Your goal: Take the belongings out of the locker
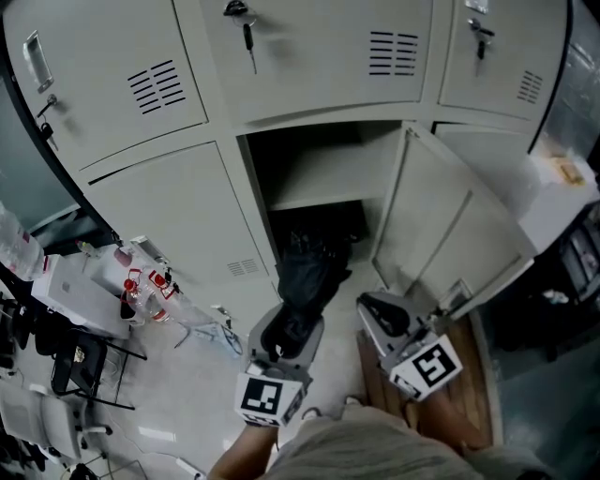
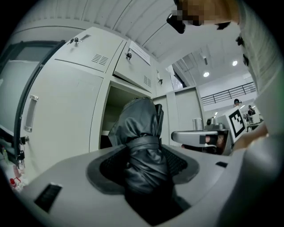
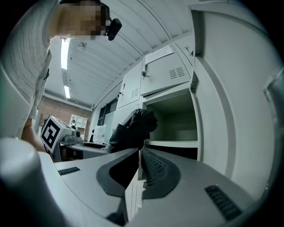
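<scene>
A black folded umbrella (image 1: 305,272) sticks up from my left gripper (image 1: 286,342), which is shut on its lower part, just in front of the open locker compartment (image 1: 319,178). In the left gripper view the umbrella (image 2: 142,133) fills the space between the pads, a strap wound round its middle. My right gripper (image 1: 380,314) hangs beside it to the right, near the swung-open locker door (image 1: 441,234). In the right gripper view its jaws (image 3: 140,153) stand together with nothing between them, and the umbrella (image 3: 133,126) shows to their left. A shelf (image 3: 171,143) crosses the compartment.
Shut lockers surround the open one, and keys (image 1: 246,28) hang in the upper doors. A small table (image 1: 84,291) with plastic bottles (image 1: 141,286) stands at the left over a chair (image 1: 75,366). A wooden board (image 1: 469,375) lies on the floor at the right.
</scene>
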